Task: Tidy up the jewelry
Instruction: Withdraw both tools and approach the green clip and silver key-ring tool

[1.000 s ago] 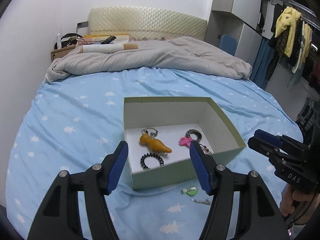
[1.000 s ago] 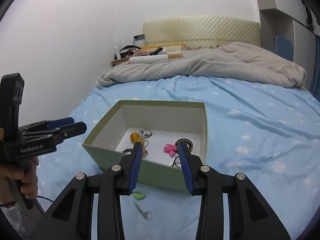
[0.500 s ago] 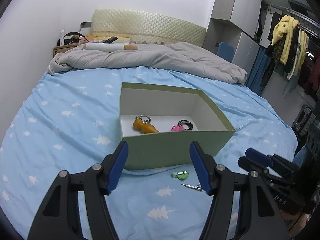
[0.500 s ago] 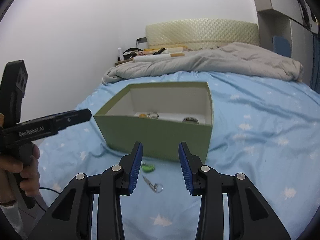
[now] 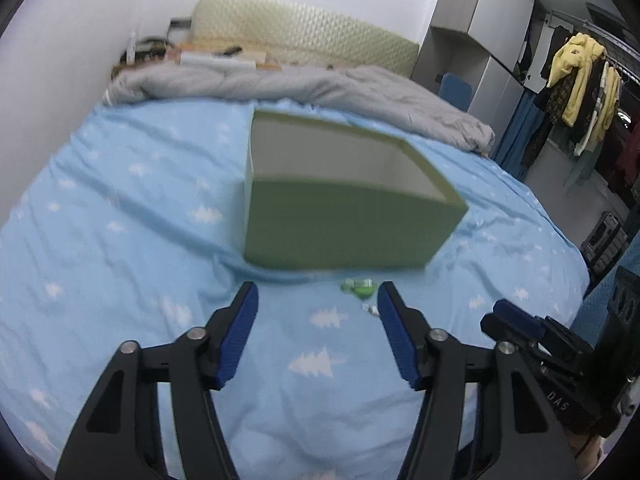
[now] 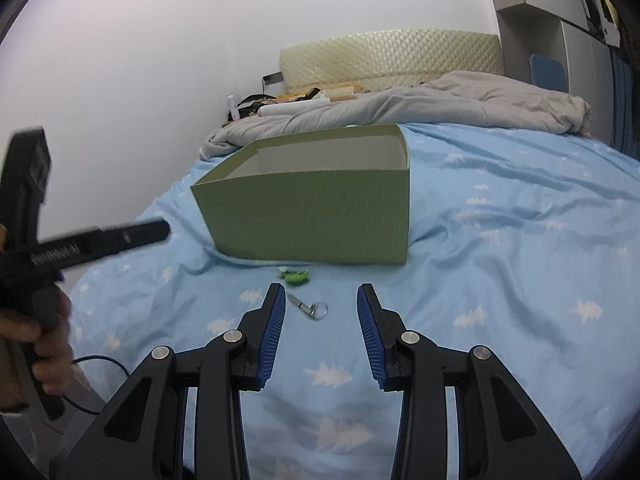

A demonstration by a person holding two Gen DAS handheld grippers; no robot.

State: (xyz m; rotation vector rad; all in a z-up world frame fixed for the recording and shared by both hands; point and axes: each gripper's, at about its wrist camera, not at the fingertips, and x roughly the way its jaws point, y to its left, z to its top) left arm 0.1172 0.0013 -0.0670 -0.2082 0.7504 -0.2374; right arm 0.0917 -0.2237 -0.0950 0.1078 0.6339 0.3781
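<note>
An open green cardboard box (image 5: 340,224) (image 6: 308,216) stands on the blue bedsheet; its near wall hides whatever lies inside. In front of it lie a small green trinket (image 5: 359,286) (image 6: 295,276) and a silver clip with a key ring (image 6: 310,309) (image 5: 372,309). My left gripper (image 5: 318,296) hovers low just short of the trinket. Its jaws are closing, with only sheet between them. My right gripper (image 6: 322,294) is open, and the key ring lies just beyond its fingertips, nearer the left finger.
A grey duvet (image 5: 304,84) is bunched at the head of the bed, before a padded headboard (image 6: 392,52). Clothes hang on a rail (image 5: 580,76) to the right. A hand (image 6: 44,344) holds the left gripper at the bed's left edge.
Both grippers have sunk towards the sheet and come closer to the box, so its inside has dropped out of sight. The left jaws have narrowed a little.
</note>
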